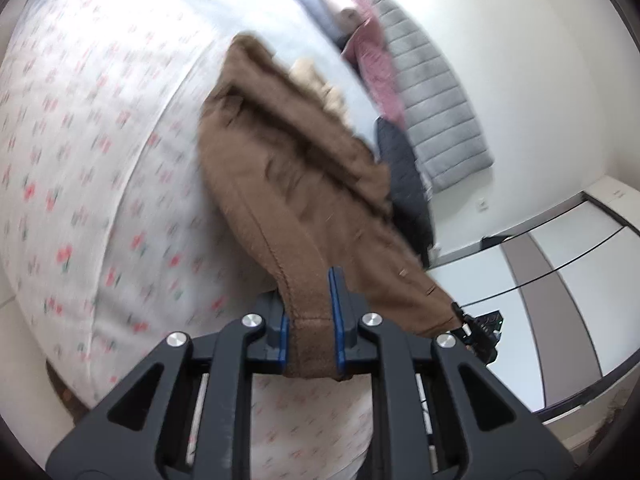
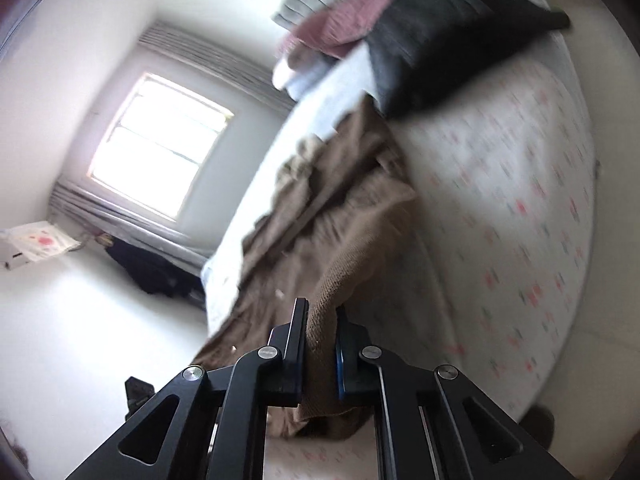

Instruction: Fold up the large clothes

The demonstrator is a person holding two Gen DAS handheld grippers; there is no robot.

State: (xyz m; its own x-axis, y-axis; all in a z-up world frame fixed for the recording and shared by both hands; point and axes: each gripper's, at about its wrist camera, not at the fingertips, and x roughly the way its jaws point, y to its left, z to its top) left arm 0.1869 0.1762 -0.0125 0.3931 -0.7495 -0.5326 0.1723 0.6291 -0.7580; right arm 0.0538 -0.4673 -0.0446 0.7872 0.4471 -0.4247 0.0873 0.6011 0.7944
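Start on your left: your left gripper point(image 1: 310, 320) is pinching a thick hemmed edge of the brown garment point(image 1: 288, 168), the cloth bunched between both blue-lined pads. From that grip the garment runs forward and away, up over the floral bedsheet point(image 1: 80, 160), so its long axis lies along the line the claw points.

Moving right, your right gripper point(image 2: 320, 344) is likewise pressed together on a knitted edge of the same brown garment point(image 2: 332, 216), which trails ahead onto the bed toward the black cushion point(image 2: 440, 48). In the left view the other gripper shows at the garment's far lower corner, so the held edge spans between your two hands (each holds its own end, so neither is nearer).

The rest of the cloth lies rumpled on the mattress beyond both claws. Judging from that, your next move turns on carrying the held edge forward along that axis, both hands level.
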